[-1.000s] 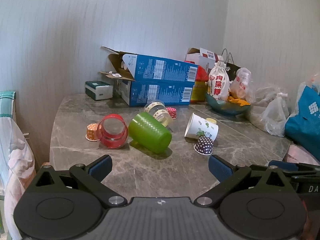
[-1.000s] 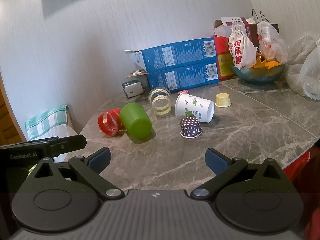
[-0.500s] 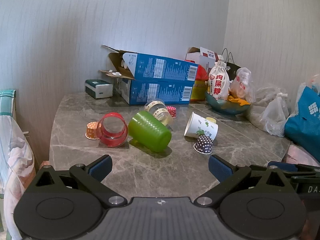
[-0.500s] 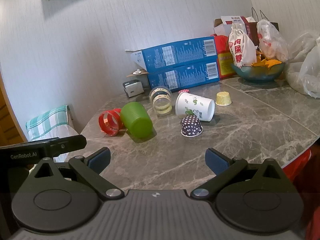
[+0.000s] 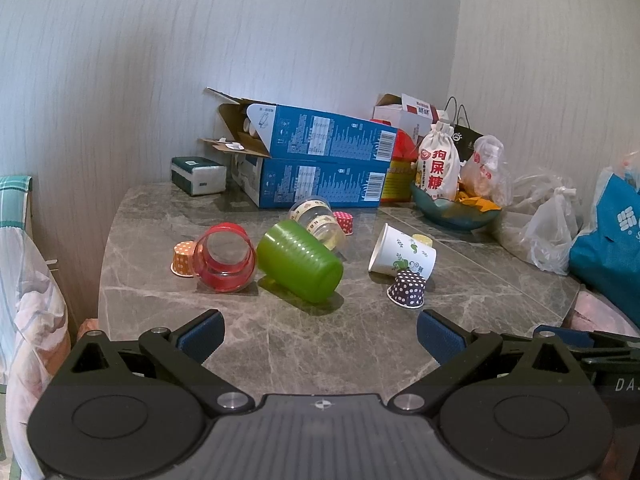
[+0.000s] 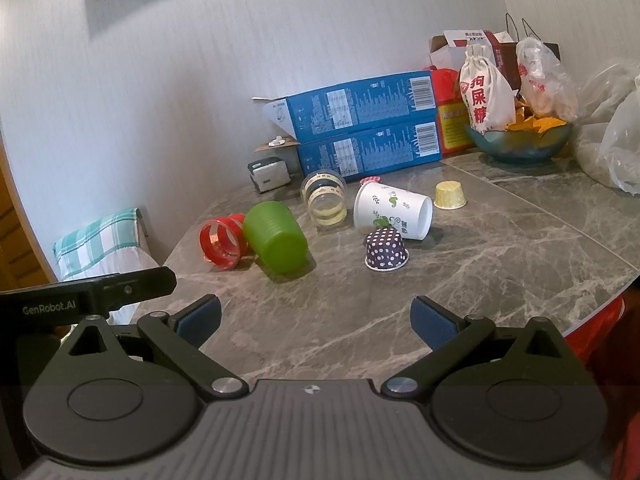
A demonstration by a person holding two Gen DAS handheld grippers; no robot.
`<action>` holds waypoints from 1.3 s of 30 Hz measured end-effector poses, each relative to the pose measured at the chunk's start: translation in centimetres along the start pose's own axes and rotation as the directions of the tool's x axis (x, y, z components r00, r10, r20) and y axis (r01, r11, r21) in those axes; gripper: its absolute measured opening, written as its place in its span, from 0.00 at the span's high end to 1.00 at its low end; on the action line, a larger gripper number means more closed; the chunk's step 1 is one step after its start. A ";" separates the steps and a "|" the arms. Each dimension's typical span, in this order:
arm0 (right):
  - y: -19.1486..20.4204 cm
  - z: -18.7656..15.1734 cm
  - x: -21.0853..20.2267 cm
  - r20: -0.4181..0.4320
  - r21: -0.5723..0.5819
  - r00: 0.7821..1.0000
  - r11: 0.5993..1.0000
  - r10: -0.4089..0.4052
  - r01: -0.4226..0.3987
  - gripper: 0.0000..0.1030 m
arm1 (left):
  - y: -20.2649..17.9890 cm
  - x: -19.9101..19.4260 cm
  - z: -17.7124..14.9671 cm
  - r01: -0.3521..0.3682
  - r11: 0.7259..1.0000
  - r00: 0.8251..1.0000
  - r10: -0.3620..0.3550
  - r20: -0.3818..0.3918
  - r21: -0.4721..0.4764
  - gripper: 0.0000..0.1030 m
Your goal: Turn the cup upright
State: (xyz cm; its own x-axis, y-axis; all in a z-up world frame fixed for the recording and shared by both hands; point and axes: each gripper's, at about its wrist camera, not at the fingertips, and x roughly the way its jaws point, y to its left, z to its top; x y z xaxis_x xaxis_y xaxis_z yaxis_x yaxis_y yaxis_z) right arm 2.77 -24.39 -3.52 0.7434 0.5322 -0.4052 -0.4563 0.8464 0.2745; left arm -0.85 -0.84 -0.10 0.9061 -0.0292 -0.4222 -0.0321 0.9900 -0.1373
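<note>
The green plastic cup (image 5: 299,266) lies on its side near the middle of the marble table (image 5: 280,344). It has fine ribs around its wall, and its closed bottom points toward the cameras. Its far end touches the red transparent cup (image 5: 224,258), which also lies on its side. Behind it a clear cup (image 5: 318,220) with printed bands lies tipped over. To the right, the white paper cup (image 6: 394,210) with green leaf prints lies on its side, and just in front of it a small purple dotted cup (image 6: 386,250) stands upside down.

The left gripper (image 5: 320,330) and the right gripper (image 6: 316,322) both hang over the near table edge with the jaws wide apart, holding nothing.

The table is grey marble with white veins. Two blue cartons (image 5: 320,160) are stacked against the pale striped wall (image 5: 160,60).
</note>
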 end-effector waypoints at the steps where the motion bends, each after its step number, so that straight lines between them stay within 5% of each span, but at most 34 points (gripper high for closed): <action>1: 0.0 0.0 0.0 0.001 0.000 1.000 1.000 0.000 0.000 0.01 | 0.1 0.0 0.0 0.001 1.000 1.000 -0.001 0.000 -0.001 0.00; 39: 0.0 -0.2 0.3 -0.014 -0.004 1.000 1.000 0.007 -0.007 0.01 | 0.4 0.7 0.1 -0.013 0.999 0.999 0.012 -0.037 -0.037 0.00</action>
State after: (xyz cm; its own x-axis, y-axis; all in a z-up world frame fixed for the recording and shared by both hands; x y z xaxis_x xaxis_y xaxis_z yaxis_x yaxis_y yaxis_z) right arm 2.87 -24.27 -3.85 0.7334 0.5385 -0.4150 -0.4636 0.8426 0.2740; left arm -0.19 -0.47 -0.37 0.8895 -0.0228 -0.4563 -0.0594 0.9845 -0.1650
